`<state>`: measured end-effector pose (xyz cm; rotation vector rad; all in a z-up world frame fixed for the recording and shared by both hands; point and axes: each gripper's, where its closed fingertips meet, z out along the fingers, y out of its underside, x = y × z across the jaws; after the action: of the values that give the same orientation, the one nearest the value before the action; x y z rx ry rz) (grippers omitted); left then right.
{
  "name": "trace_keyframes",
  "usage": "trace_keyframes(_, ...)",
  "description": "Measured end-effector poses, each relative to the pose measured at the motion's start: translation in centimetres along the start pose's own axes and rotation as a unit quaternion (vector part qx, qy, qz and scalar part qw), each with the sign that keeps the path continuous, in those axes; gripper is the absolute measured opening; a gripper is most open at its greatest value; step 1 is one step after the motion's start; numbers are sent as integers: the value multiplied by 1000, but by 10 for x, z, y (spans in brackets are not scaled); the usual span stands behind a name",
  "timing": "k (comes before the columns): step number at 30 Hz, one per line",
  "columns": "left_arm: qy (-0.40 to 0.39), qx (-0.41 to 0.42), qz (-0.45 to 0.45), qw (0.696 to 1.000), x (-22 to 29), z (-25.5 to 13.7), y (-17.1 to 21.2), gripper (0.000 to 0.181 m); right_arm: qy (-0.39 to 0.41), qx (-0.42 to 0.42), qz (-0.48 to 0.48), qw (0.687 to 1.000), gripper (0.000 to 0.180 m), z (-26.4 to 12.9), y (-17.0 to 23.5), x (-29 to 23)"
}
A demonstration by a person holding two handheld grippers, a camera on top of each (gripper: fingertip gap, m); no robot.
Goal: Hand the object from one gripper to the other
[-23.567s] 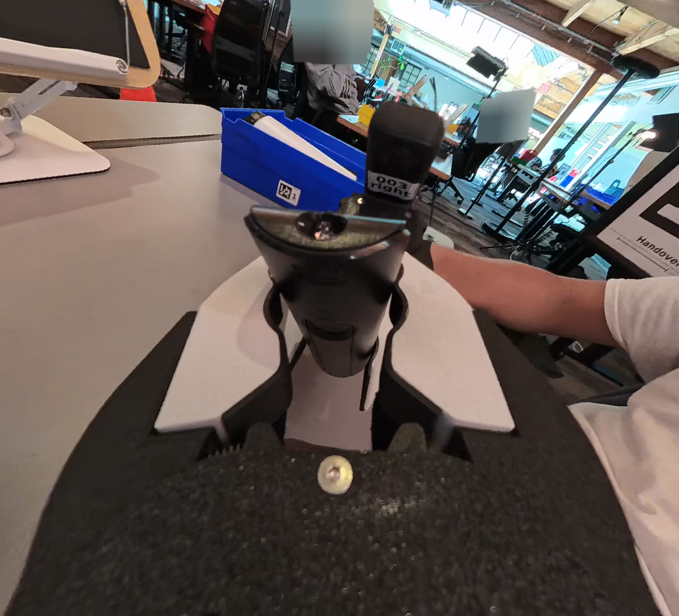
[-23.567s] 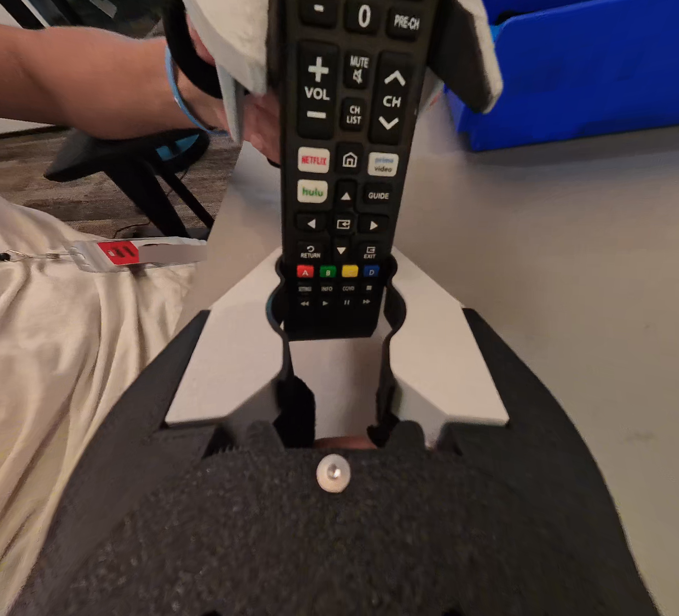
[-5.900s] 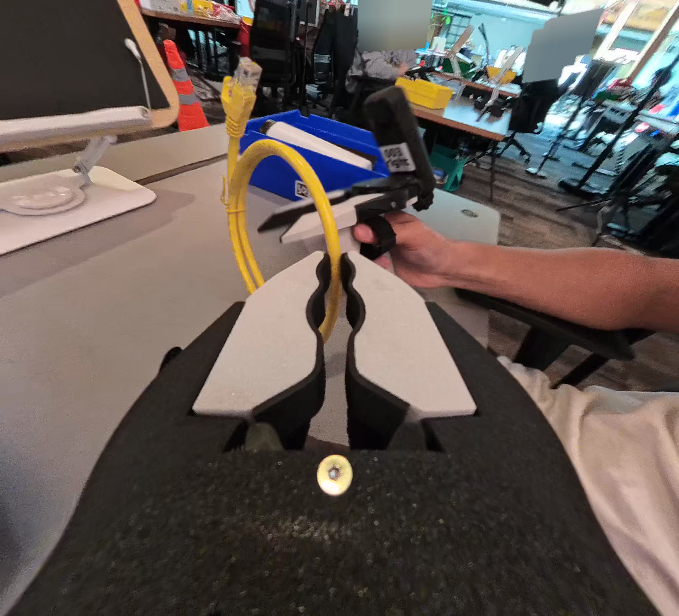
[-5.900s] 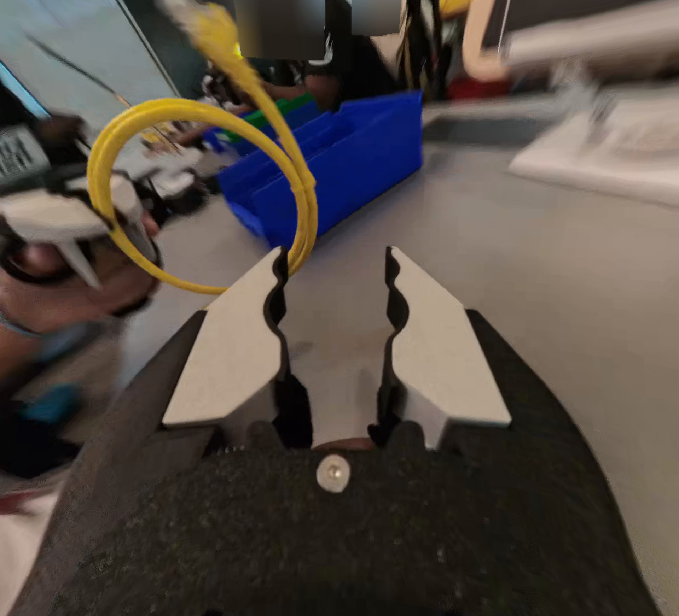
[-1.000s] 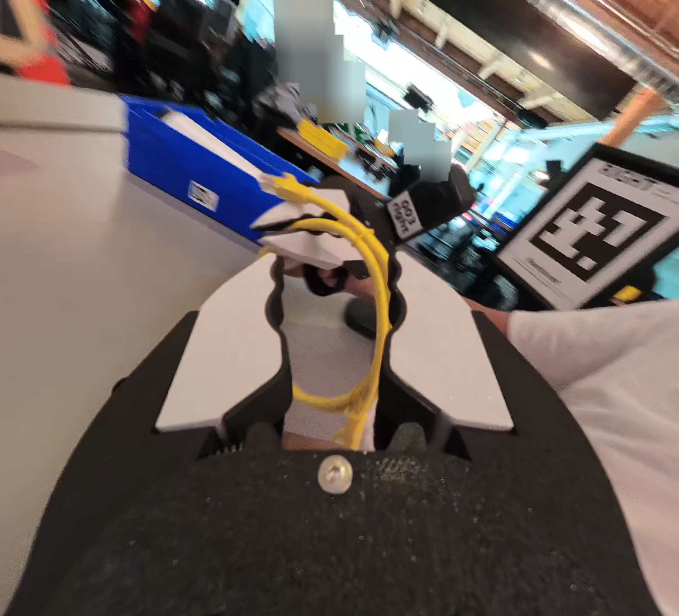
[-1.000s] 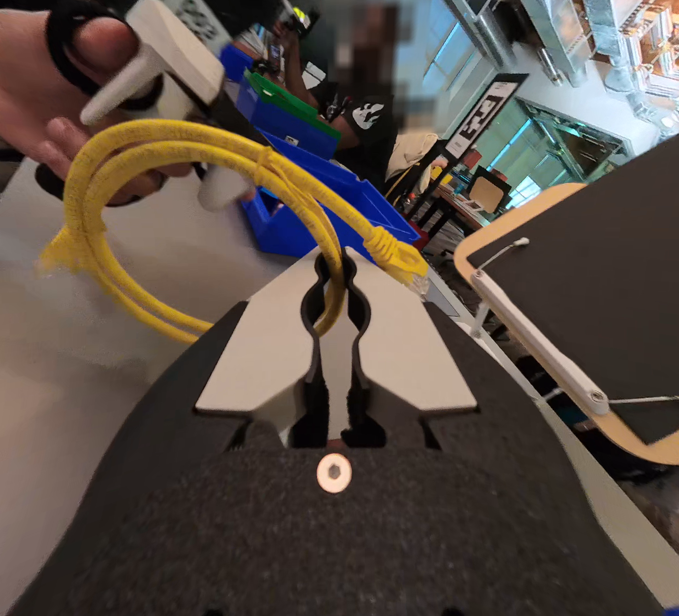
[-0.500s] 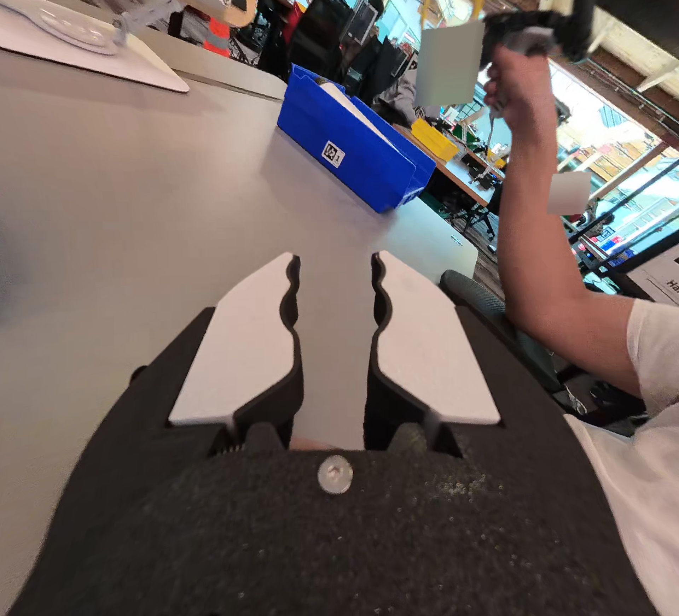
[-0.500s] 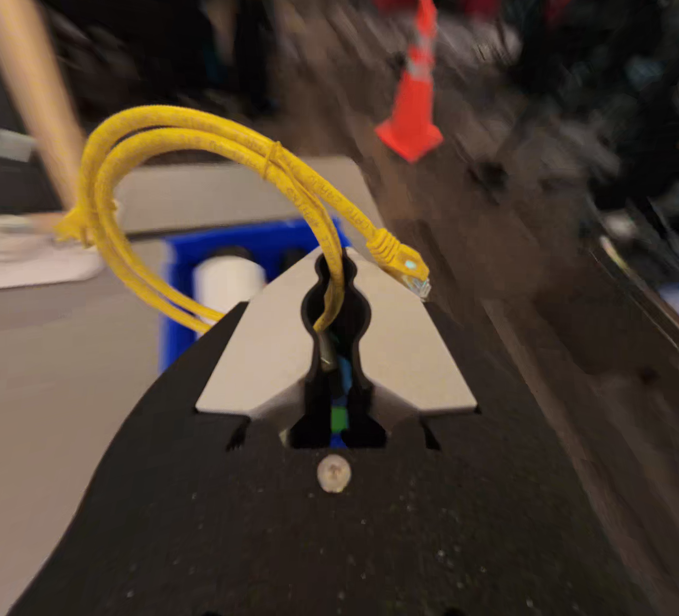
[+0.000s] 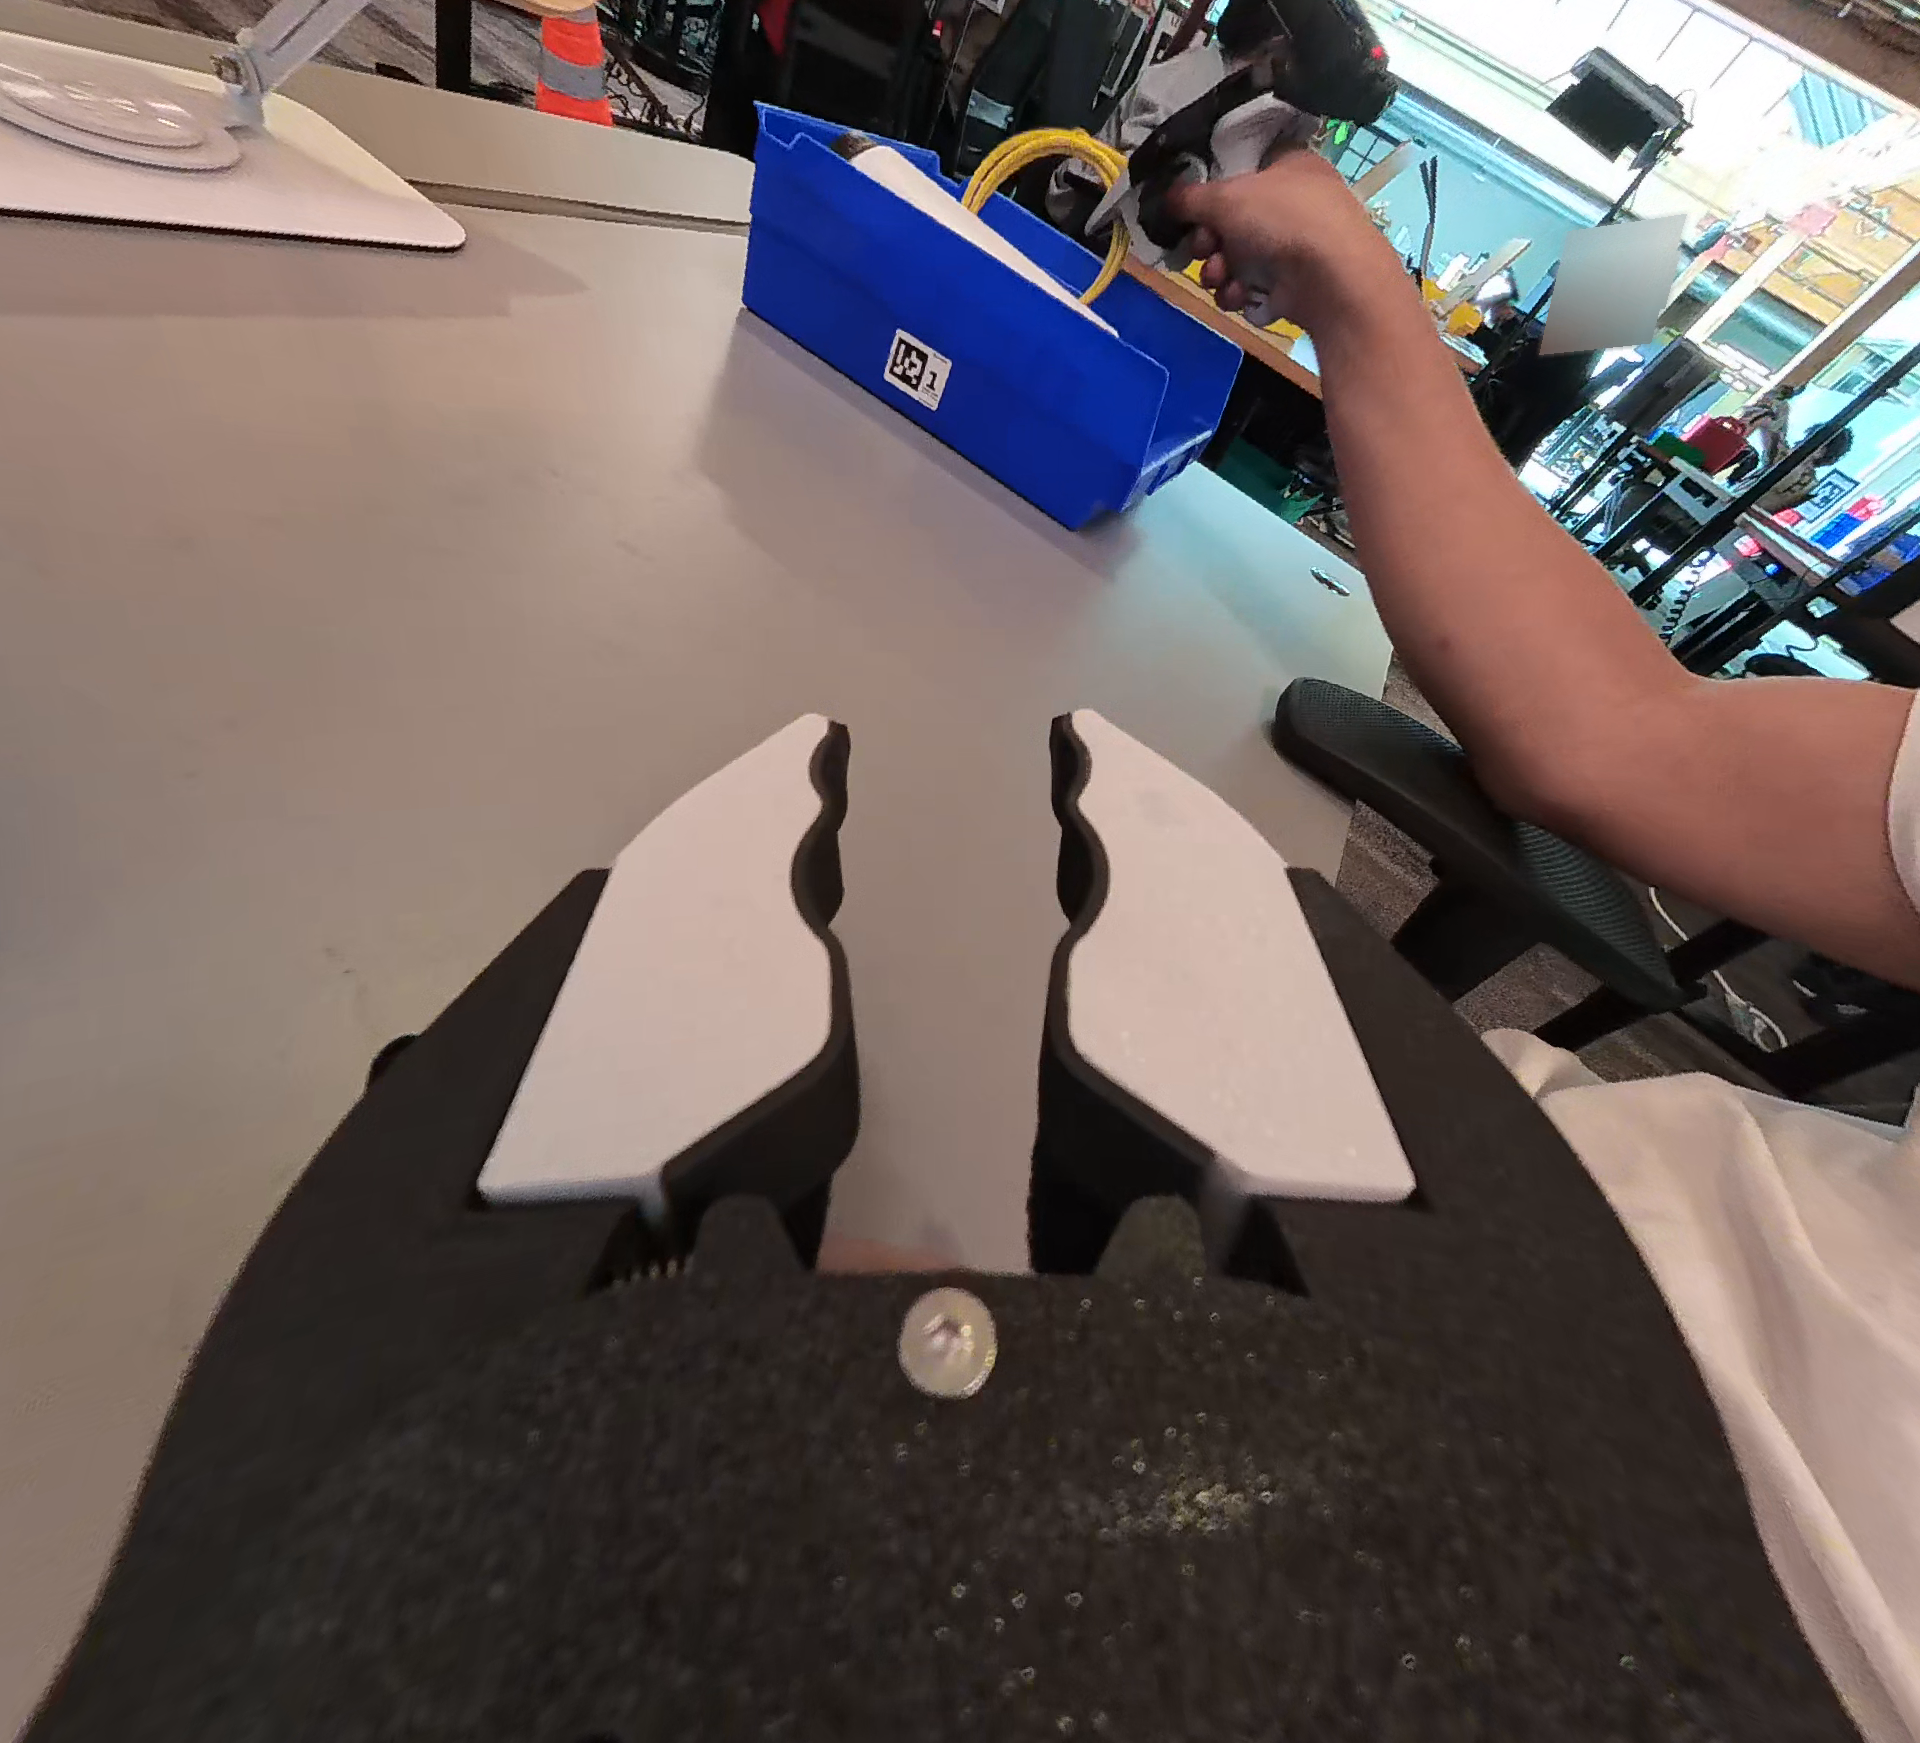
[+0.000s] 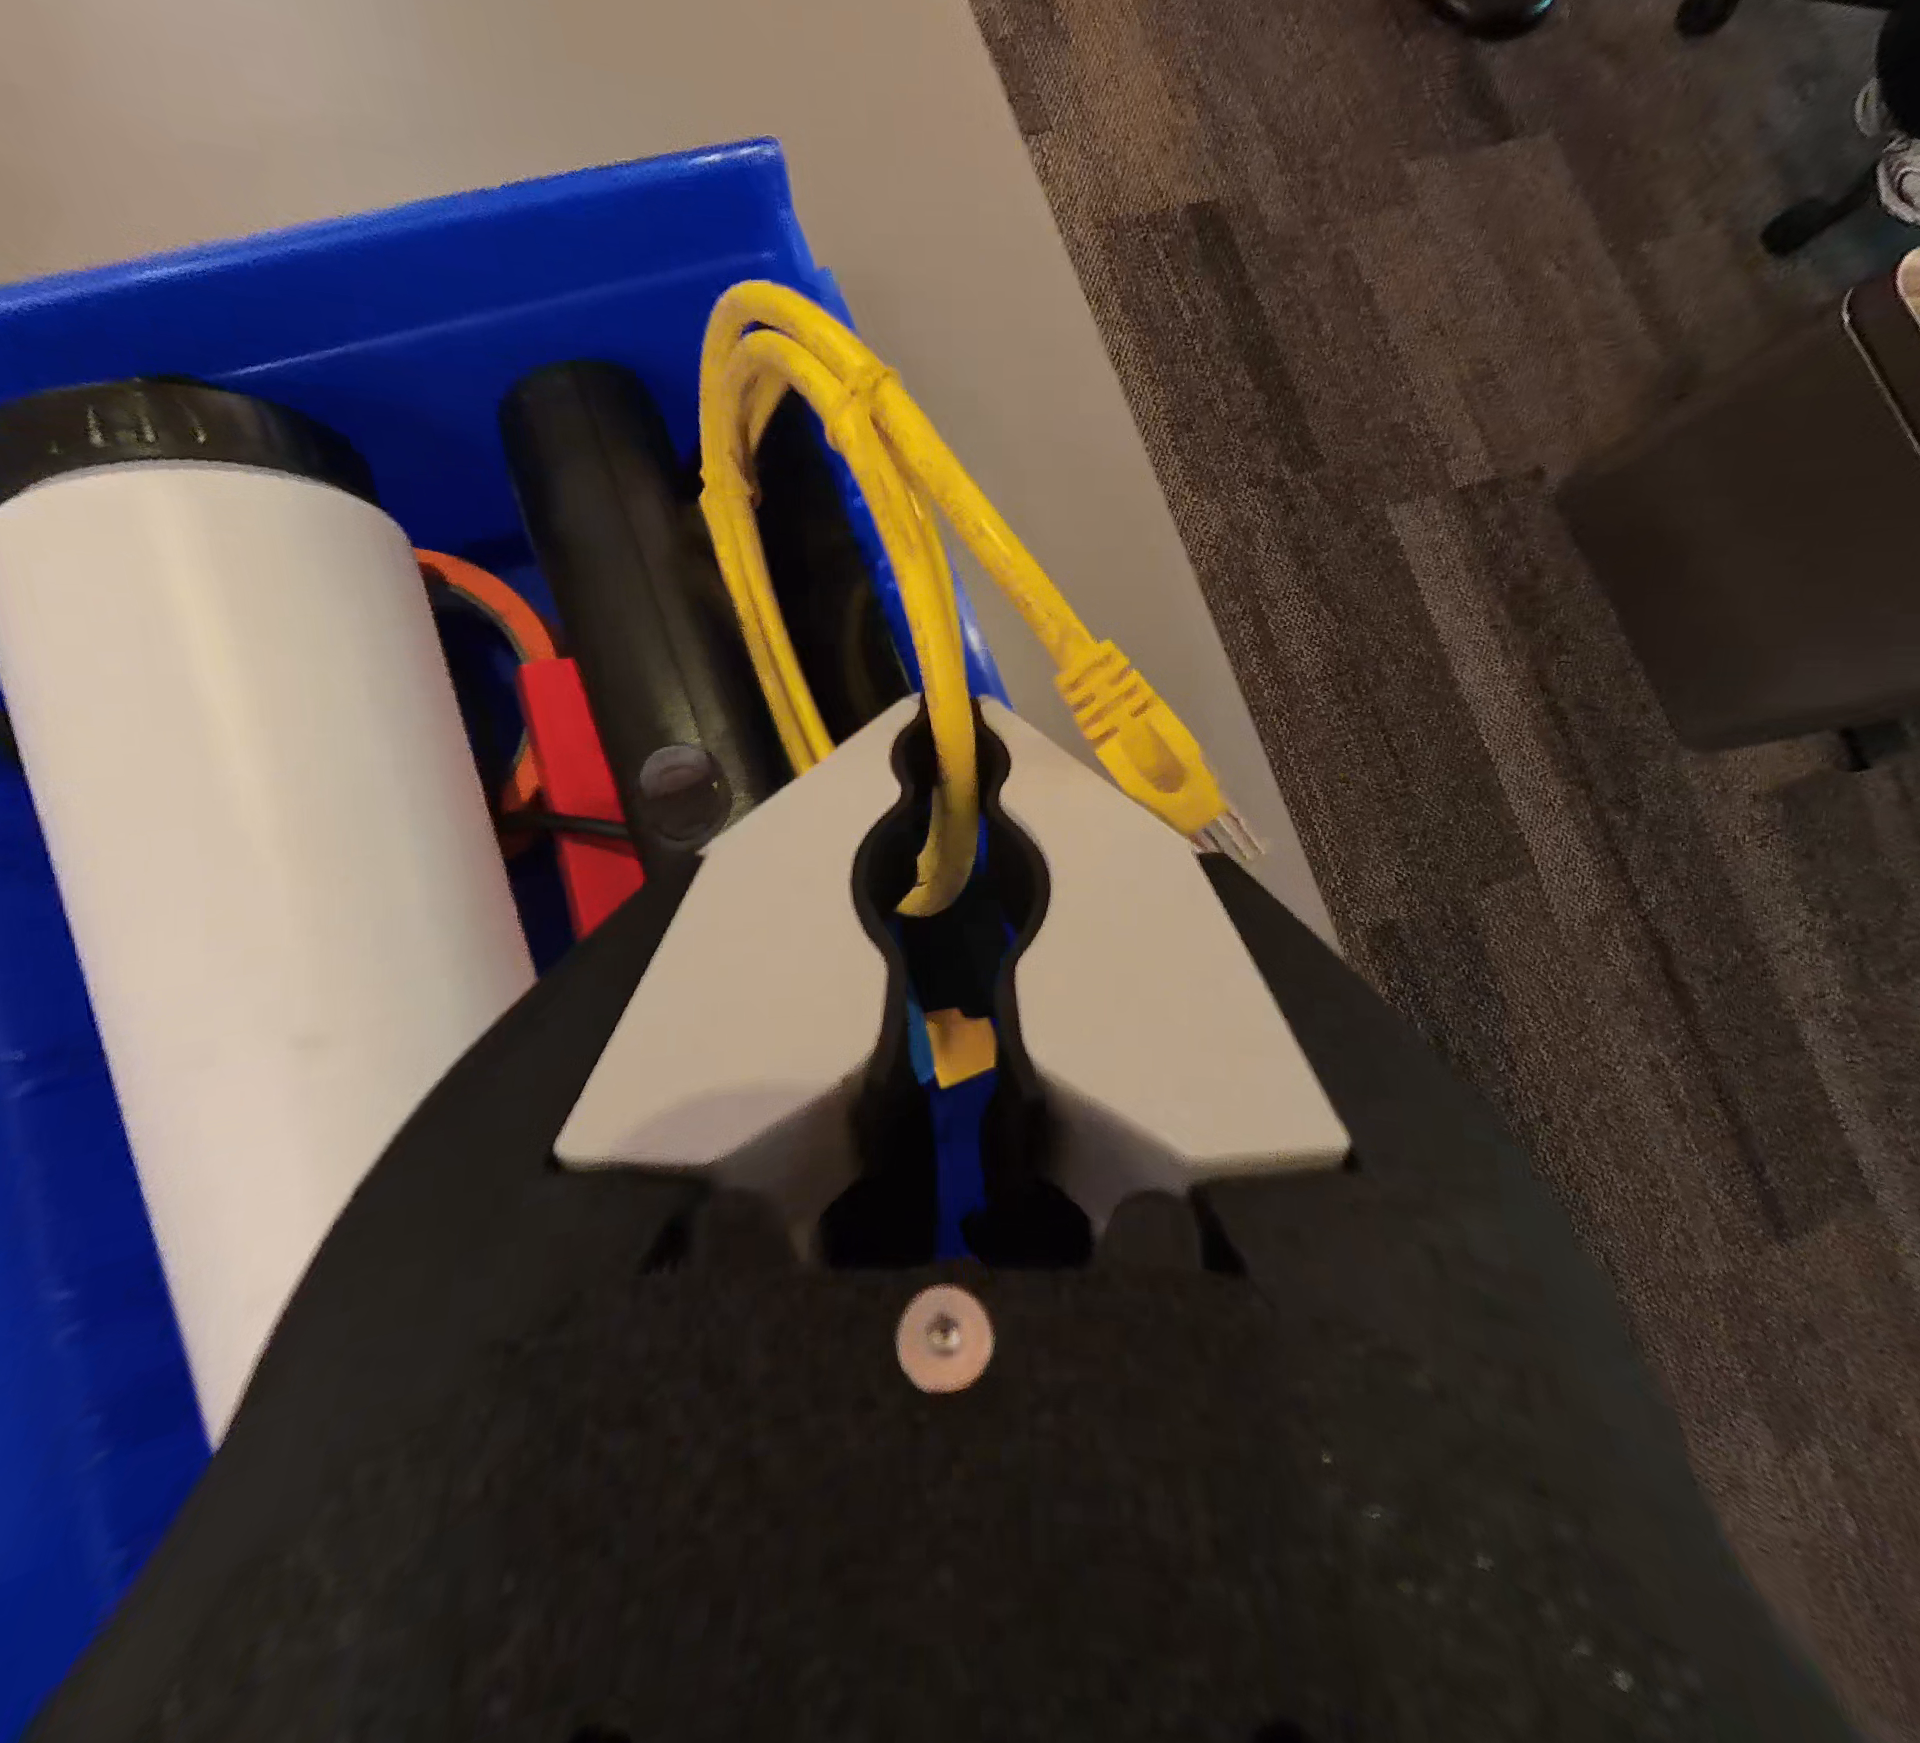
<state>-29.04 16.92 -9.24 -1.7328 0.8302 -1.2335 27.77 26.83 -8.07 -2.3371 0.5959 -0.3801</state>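
Left hand-held gripper [image 9: 948, 820]: spread, empty, low over the grey surface [image 9: 416, 613]. Farther off, right hand-held gripper [image 10: 951, 737]: pinching the yellow cable [image 10: 831, 488] above the blue bin [image 10: 416, 259]. Only in the right wrist view: bin contents, white cylinder [image 10: 239, 810].

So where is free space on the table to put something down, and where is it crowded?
The grey table is bare between the blue bin, the white stand base and the open left gripper. The bin is crowded: a white cylinder, black and red items, and the yellow cable held over it by the right gripper.
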Motion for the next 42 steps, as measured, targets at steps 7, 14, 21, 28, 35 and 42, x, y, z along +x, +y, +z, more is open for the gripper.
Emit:
trace_keyframes(7,3,-1,-6,1000,1,0,0,37,-4,-66,-19,998,6,14,28,-1)
trace_keyframes(14,0,-5,-3,1000,-1,0,2,37,-150,-142,-4,978,51,-20,53,-20)
trace_keyframes(21,-3,-6,-2,1000,-2,0,2,37,-232,-88,-24,968,53,-101,51,-9)
trace_keyframes(28,2,-14,6,1000,2,2,4,37,-255,-163,-7,953,41,-49,83,-16)
trace_keyframes(35,0,-19,10,1000,1,3,6,37,-256,-136,-66,955,16,-16,69,-38)
trace_keyframes(42,1,-24,18,1000,4,3,7,37,-239,8,-95,966,28,-53,11,-45)
